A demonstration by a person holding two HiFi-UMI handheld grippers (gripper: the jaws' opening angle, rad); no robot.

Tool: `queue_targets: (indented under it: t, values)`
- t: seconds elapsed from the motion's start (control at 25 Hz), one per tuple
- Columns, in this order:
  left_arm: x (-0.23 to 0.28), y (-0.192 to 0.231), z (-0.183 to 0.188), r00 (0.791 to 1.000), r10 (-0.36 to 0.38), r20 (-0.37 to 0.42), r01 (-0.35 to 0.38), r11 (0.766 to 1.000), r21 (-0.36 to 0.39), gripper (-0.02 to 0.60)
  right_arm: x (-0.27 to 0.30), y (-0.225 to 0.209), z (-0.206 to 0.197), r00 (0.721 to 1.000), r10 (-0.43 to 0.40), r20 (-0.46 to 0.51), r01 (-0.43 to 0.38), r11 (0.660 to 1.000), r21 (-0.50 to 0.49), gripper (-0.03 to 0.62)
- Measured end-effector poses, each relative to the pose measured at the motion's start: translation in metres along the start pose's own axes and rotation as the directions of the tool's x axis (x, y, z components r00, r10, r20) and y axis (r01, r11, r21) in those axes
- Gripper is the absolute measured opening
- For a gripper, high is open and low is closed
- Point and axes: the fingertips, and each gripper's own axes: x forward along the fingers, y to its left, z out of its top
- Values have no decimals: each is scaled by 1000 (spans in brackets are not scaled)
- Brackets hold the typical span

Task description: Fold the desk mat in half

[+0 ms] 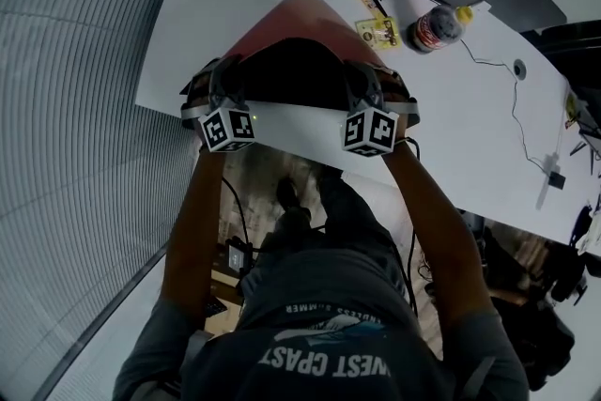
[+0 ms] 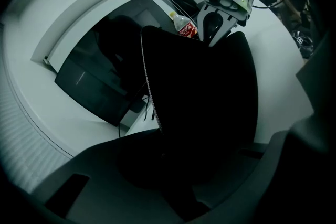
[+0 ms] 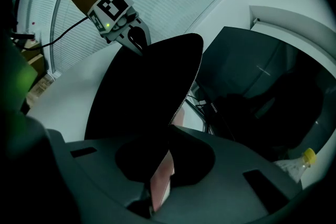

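While the left gripper (image 1: 222, 87) is clenched on the near left corner of the desk mat (image 1: 299, 19), the mat's near edge is raised off the white table (image 1: 470, 117), black underside up over its pink face. Likewise the right gripper (image 1: 372, 91) pinches the near right corner; a bottle (image 1: 435, 26) stands farther right.

We wear dark grey short-sleeved T-shirt (image 1: 319, 333), pale lettering and blue-white graphic across it. Dark trousers (image 1: 349, 211), dark shoe (image 1: 286, 194) below.

Our left gripper (image 1: 223, 80) and right gripper (image 1: 364, 82): dark grey moulded bodies, smooth broad jaws. Each carries white cube with black square markers (image 1: 228, 129), small green light glowing at cube's edge. Thin black cable (image 1: 240, 213) trails from left gripper along our arm.
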Motion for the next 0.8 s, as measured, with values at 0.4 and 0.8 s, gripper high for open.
queue_targets:
  t: [0.4, 0.8]
  values:
    - [49, -3, -9, 997, -46, -68, 43, 998, -37, 40, 45, -13, -17, 999, 38, -40, -37, 999, 18, 41]
    - [86, -7, -15, 989, -77, -128, 70, 996, -61, 42, 76, -22, -30, 993, 76, -89, -75, 997, 17, 43]
